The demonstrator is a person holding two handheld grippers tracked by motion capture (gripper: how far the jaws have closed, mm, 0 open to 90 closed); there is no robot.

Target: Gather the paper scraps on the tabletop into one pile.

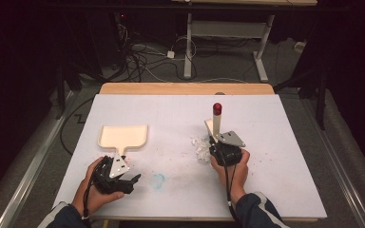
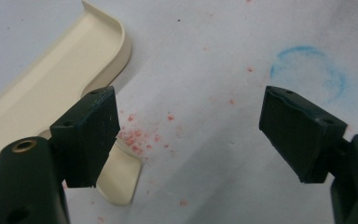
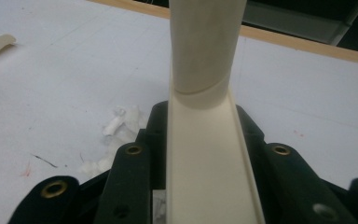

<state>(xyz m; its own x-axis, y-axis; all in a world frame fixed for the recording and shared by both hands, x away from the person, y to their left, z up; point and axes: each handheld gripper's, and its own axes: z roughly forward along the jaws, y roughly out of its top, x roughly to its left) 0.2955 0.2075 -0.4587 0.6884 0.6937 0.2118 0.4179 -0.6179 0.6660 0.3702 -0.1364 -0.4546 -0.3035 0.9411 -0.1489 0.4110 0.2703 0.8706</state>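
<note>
A cream dustpan (image 1: 123, 136) lies flat at the left of the white table, its short handle (image 2: 121, 179) pointing toward me. My left gripper (image 1: 128, 170) hovers open just at that handle's end; in the left gripper view (image 2: 191, 135) one jaw overlaps the handle and nothing sits between the jaws. My right gripper (image 1: 217, 142) is shut on a cream tool (image 1: 216, 124) with a red cap (image 1: 217, 108), held upright. The tool's stem (image 3: 205, 46) rises between the right gripper's (image 3: 203, 140) jaws. A small pile of white scraps (image 1: 200, 146) lies just left of that gripper.
A faint blue ring (image 1: 158, 180) is marked on the table between my hands, also ahead of the left gripper's jaws (image 2: 307, 70). Red crumbs (image 2: 135, 137) are scattered by the dustpan handle. The table's wooden far edge (image 1: 185, 88) runs behind; cables and a desk frame lie on the floor beyond.
</note>
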